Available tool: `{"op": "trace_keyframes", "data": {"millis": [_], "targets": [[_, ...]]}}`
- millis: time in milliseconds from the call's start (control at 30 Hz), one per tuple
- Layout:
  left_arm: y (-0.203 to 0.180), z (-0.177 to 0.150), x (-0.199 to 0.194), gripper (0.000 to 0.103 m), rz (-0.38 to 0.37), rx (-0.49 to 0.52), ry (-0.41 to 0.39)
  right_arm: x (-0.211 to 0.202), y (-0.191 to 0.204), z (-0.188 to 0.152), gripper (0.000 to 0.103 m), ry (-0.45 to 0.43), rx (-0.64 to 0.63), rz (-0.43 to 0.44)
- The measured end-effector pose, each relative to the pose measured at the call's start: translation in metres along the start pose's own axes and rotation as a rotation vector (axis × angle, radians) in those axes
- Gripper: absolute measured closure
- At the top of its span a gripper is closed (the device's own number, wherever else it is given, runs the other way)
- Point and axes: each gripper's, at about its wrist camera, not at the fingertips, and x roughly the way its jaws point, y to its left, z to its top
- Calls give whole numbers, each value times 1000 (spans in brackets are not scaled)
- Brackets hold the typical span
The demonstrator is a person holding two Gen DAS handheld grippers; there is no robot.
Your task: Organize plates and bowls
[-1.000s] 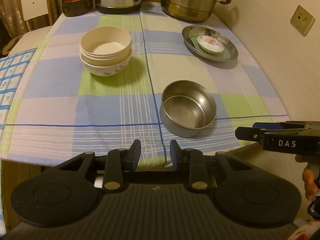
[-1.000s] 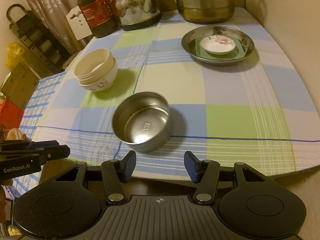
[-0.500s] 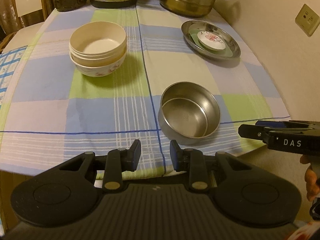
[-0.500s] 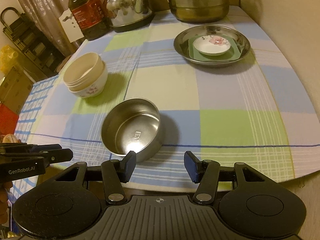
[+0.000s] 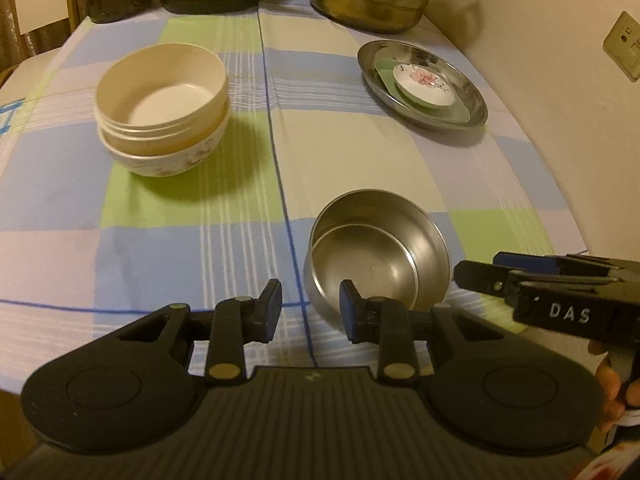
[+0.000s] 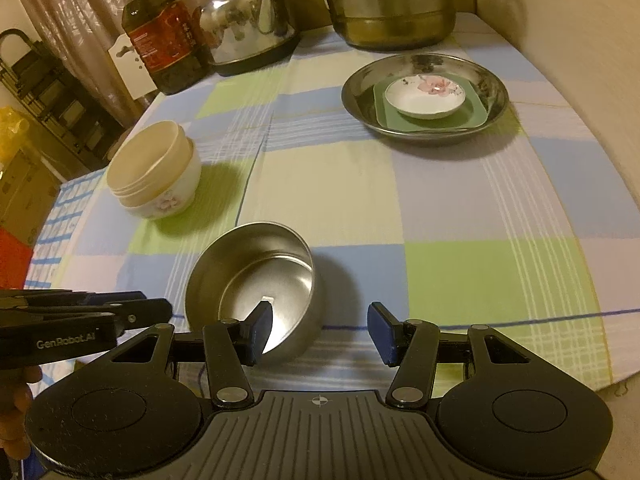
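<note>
A steel bowl (image 5: 378, 250) sits near the front edge of the counter (image 5: 180, 248), on a checked cloth of blue, green and cream. The left gripper (image 5: 308, 310) hovers just in front of it with its jaws apart and nothing between them; its right finger overlaps the bowl's near rim in the picture, though contact cannot be told. The right gripper (image 6: 318, 330) is also open and empty, with its left finger in front of the bowl's near side. Farther back on the left stands a stack of cream bowls (image 5: 162, 106), the lowest one flowered. On the right, near the wall, a steel plate (image 6: 426, 98) holds a green square plate (image 6: 476, 114) with a small white flowered dish (image 6: 424, 98) on top. Along the back stand an oil bottle (image 6: 162, 36), a kettle (image 6: 248, 28) and a large steel pot (image 6: 388, 4).
</note>
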Motion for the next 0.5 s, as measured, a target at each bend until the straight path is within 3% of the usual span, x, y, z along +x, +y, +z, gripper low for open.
{"op": "trace_keyframes", "data": {"millis": [500], "targets": [[4, 19, 43, 81, -17, 14, 78, 38, -4, 11, 70, 51, 20, -1]]}}
